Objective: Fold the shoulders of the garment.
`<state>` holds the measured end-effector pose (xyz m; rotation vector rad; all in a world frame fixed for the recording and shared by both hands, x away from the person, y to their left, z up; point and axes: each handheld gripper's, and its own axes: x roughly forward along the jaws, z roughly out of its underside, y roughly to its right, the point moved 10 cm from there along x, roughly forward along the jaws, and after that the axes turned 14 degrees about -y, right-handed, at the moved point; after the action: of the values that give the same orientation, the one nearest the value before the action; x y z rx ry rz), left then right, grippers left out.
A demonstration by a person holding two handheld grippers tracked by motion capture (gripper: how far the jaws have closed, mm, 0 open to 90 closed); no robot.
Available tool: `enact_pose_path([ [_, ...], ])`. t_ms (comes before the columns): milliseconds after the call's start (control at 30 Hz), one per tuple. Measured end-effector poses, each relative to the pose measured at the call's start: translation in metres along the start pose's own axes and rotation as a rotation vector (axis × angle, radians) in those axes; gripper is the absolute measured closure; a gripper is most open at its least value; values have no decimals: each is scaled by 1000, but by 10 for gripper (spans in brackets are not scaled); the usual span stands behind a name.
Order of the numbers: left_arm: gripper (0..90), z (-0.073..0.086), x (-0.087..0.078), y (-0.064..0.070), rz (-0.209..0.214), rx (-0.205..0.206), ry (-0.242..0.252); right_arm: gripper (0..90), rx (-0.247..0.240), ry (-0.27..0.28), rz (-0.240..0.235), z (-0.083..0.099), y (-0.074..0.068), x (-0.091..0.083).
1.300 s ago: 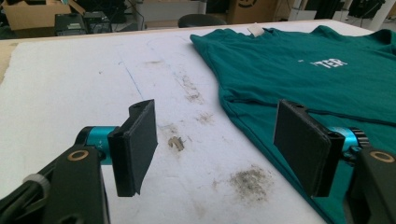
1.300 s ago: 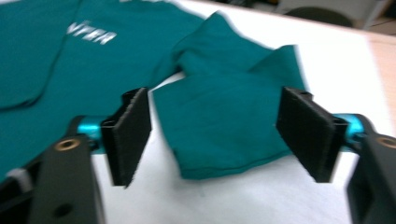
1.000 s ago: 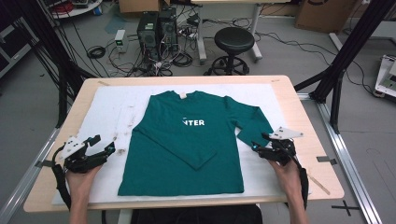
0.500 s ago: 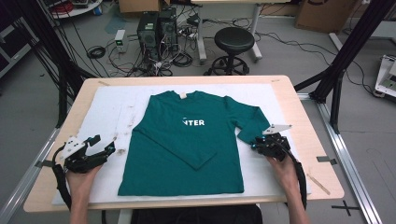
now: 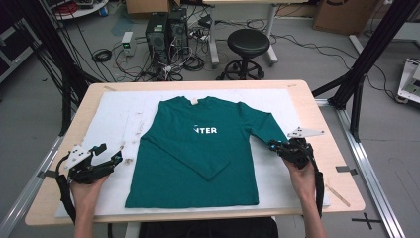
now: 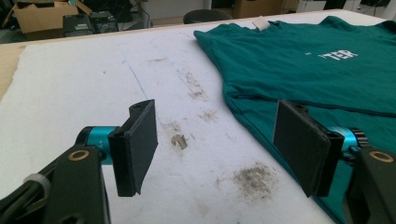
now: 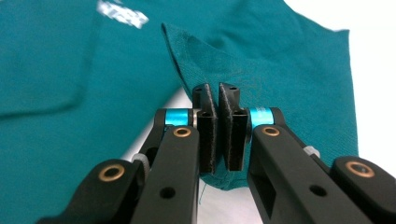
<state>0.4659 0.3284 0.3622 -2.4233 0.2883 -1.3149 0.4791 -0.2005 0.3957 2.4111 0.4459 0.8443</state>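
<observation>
In the middle of the white mat that covers the wooden table, one green long-sleeved shirt lies flat, front up, with white letters on its chest; one sleeve is folded across the body, the other sleeve runs out toward the person's right. The right gripper sits at the end of that outer sleeve, and in the right gripper view its two pads are pressed together on a fold of the green cloth, which looks slightly lifted off the mat, though the close view makes that hard to judge. The left gripper rests on the mat just beside the shirt's lower left edge, its two pads spread wide with nothing between them. Several dark smudges mark the mat near it. Beyond the table stand one black stool and two computer towers.
</observation>
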Motion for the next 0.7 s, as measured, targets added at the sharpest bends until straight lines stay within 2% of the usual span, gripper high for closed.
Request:
enact_pose_path([
  [67, 308, 0, 0, 0, -1, 1, -1, 868, -8, 12, -9, -3, -5, -2],
  [100, 309, 0, 0, 0, -2, 1, -1, 867, -23, 23, -26, -9, -14, -4],
  [167, 309, 0, 0, 0, -2, 1, -2, 868, -32, 24, -33, -12, -19, -5],
  [233, 309, 0, 0, 0, -2, 2, -3, 868, -51, 26, -54, -16, -30, -3],
  [267, 309, 0, 0, 0, -2, 0, -3, 868, -70, 19, -61, -21, -41, 0],
  [300, 309, 0, 0, 0, -2, 0, -3, 868, -70, 19, -61, -21, -41, 0],
  [333, 308, 0, 0, 0, 0, 0, -3, 868, -86, 21, -78, -25, -53, 4],
  [467, 308, 0, 0, 0, -2, 1, -3, 867, -123, 22, -102, -36, -76, 11],
  [500, 309, 0, 0, 0, -2, 1, -3, 867, -123, 22, -102, -36, -76, 11],
  [533, 309, 0, 0, 0, -2, 2, -2, 867, -136, 19, -110, -40, -87, 15],
  [700, 309, 0, 1, 0, 0, -4, -9, 867, -150, 27, -142, -51, -109, 24],
])
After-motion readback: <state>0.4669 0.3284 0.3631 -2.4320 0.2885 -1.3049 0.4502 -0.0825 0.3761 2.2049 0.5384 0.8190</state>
